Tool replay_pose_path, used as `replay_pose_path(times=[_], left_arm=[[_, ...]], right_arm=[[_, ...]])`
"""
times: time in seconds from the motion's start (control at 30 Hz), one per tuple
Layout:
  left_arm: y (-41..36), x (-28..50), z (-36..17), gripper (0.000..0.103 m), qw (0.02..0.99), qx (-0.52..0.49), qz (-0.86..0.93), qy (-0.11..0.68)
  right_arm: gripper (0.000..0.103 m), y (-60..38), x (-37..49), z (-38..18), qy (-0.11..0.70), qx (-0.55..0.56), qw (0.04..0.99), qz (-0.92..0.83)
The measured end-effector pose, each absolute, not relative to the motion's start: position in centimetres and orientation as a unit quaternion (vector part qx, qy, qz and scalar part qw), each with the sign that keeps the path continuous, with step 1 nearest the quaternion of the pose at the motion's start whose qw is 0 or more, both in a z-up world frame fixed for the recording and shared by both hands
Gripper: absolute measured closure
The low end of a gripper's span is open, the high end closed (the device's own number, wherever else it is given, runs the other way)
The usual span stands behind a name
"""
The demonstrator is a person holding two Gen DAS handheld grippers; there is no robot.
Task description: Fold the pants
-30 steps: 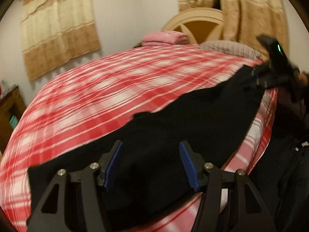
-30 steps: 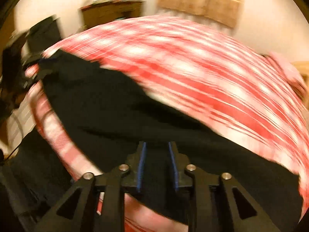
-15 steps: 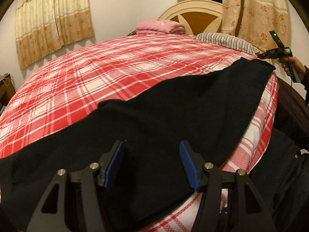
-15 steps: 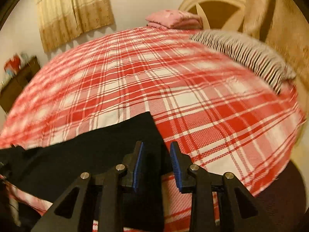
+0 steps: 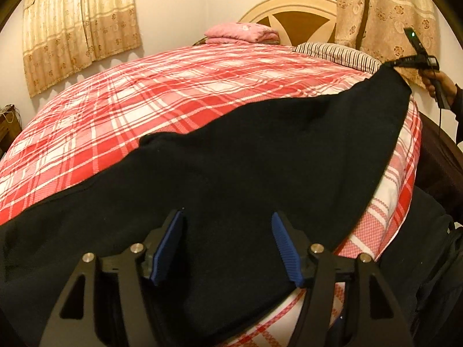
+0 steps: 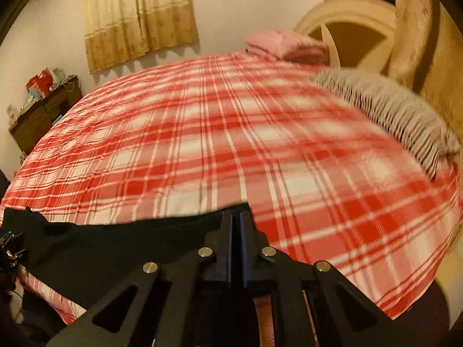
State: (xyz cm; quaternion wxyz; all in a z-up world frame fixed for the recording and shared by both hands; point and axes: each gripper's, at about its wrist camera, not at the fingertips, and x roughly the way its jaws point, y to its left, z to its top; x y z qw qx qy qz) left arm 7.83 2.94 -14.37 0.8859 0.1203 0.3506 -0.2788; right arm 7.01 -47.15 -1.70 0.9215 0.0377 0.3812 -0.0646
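Black pants (image 5: 260, 159) lie stretched along the near edge of the red plaid bed (image 5: 173, 92). My left gripper (image 5: 228, 231) hovers low over their near part. Its jaws are opening, the cloth lies below and between the blue pads (image 5: 285, 243), and nothing is pinched. At the far right, my right gripper (image 5: 390, 64), in a person's hand (image 5: 437, 84), pinches the pants' far corner and draws it to a point. In the right wrist view that gripper (image 6: 235, 217) is shut, with the black cloth (image 6: 115, 245) caught at its tips.
A folded pink blanket (image 5: 240, 33) and a striped pillow (image 5: 338, 53) lie by the cream headboard (image 5: 301, 8). Curtains hang on the walls behind. A brown dresser (image 6: 40, 118) with clutter stands at the left. Dark floor and dark clothing border the bed's near right edge.
The right gripper swung round toward the headboard end and shut on the pants' corner, which is now pulled up to a point. The left gripper sank slightly and its jaws widened a little.
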Motion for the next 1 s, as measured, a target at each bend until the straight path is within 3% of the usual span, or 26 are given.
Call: replay_pose_path(times=[0.2, 0.4, 0.73, 0.77, 0.83, 0.87, 1.0], left_arm=[[3.3, 7.6, -14.4, 0.036, 0.893, 0.102, -0.27, 0.346], [3.5, 7.3, -14.6, 0.036, 0.898, 0.092, -0.264, 0.341], [3.0, 7.8, -14.0, 0.036, 0.898, 0.097, -0.261, 0.341], [3.0, 7.7, -13.8, 0.036, 0.899, 0.095, -0.26, 0.339], [3.2, 7.4, -13.5, 0.036, 0.901, 0.089, -0.259, 0.336], [3.2, 7.3, -13.4, 0.036, 0.902, 0.088, -0.259, 0.334], [3.2, 7.3, -13.0, 0.036, 0.902, 0.092, -0.257, 0.333]], right_arm=[[0.103, -47.5, 8.7, -0.8, 0.376, 0.002, 0.92, -0.106], [0.103, -50.0, 9.6, -4.1, 0.425, 0.048, 0.899, -0.094], [0.1, -49.8, 8.5, -4.7, 0.431, 0.106, 0.895, -0.038], [0.096, -49.9, 8.9, -5.0, 0.436, 0.109, 0.892, -0.04], [0.065, -50.2, 9.2, -5.3, 0.441, 0.119, 0.889, -0.04], [0.042, -50.3, 9.3, -5.4, 0.439, 0.124, 0.889, -0.039], [0.039, -50.0, 9.2, -5.2, 0.434, 0.123, 0.892, -0.035]])
